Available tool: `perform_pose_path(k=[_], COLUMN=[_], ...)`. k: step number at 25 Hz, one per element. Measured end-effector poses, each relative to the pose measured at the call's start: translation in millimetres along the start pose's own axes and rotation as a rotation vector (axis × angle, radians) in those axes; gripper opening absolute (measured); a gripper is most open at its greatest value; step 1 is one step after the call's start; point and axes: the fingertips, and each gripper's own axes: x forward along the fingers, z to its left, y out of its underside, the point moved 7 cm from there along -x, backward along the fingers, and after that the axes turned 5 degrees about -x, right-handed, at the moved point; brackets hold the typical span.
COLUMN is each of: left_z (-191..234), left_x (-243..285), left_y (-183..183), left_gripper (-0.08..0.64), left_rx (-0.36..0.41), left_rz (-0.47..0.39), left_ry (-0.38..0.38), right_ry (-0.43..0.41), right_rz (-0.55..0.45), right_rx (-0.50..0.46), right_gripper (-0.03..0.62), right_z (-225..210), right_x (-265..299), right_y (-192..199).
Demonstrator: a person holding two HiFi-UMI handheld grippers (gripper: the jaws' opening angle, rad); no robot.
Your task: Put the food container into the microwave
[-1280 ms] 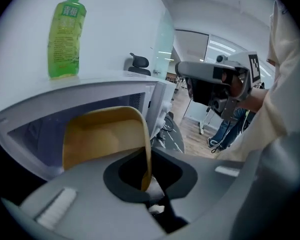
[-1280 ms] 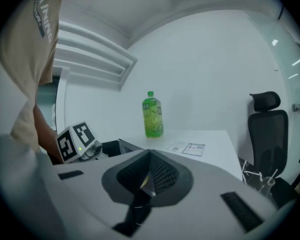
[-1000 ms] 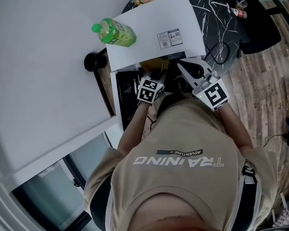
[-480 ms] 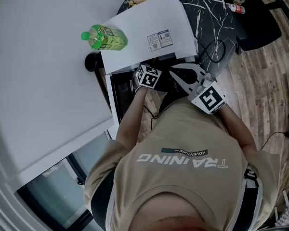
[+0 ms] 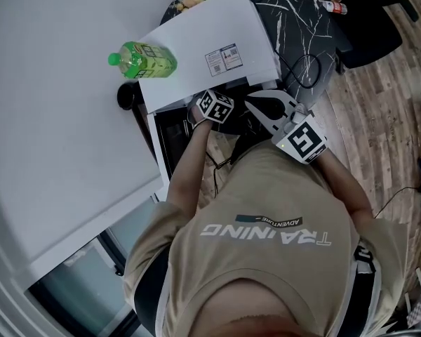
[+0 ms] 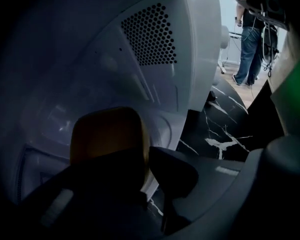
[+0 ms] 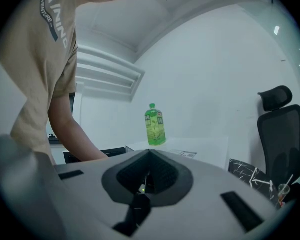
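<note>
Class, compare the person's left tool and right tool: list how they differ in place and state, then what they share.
Place: the left tool reaches inside the microwave; the right tool is outside it. State: the left tool is shut on the yellow food container; the right tool is shut on nothing. Shared: each carries a cube with square markers.

The black marble desk (image 5: 305,9) carries the white microwave (image 5: 210,27). A thin dark cable (image 5: 318,64) lies just beside it.
</note>
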Motion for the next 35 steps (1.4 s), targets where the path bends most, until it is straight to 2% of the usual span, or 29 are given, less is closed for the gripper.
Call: perform_pose_path(k=[5, 11, 15, 19, 22, 24, 27, 29, 32, 35], left_z=[2, 3, -2, -10, -14, -16, -16, -10, 2, 16], left_x=[1, -13, -28, -51, -71, -88, -122, -149, -188, -216], left_y=[-4, -2, 6, 15, 17, 17, 15, 7, 0, -3], left_gripper=[0.028, 0.052, 0.052, 0.052, 0.049, 0.013, 0.009, 0.009, 0.009, 0.009], left_rx=[0.024, 0.016, -0.018, -0.027, -0.059, -0.082, -0.159, -0.247, -0.39, -0.454], left_rz=[-0.018, -0.09, -0.114, -0.13, -0.173, -0.21, -0.289, -0.374, -0.51, -0.609], left_ry=[-0.015, -0.051, -0.059, -0.098, -0.112, -0.11, -0.097, -0.083, -0.024, 0.041], right_ry=[-0.021, -0.047, -0.06, -0.073, -0.071, -0.069, -0.094, -0.112, -0.103, -0.077], right_rz=[0.002, 0.004, 0.011, 0.019, 0.034, 0.053, 0.062, 0.04, 0.032, 0.046], right_rx=[-0.01, -0.023, -0.019, 0.009, 0.014, 0.017, 0.026, 0.041, 0.04, 0.029], right_gripper=[0.009, 0.009, 0.009, 0.009, 0.009, 0.009, 0.009, 0.009, 0.009, 0.009], right_z=[2, 7, 12, 15, 15, 16, 18, 17, 17, 19], right_x=[7, 19, 27, 34, 41, 46, 55, 61, 72, 83], right_y=[0, -4, -5, -2, 2, 4, -2, -12, -28, -38])
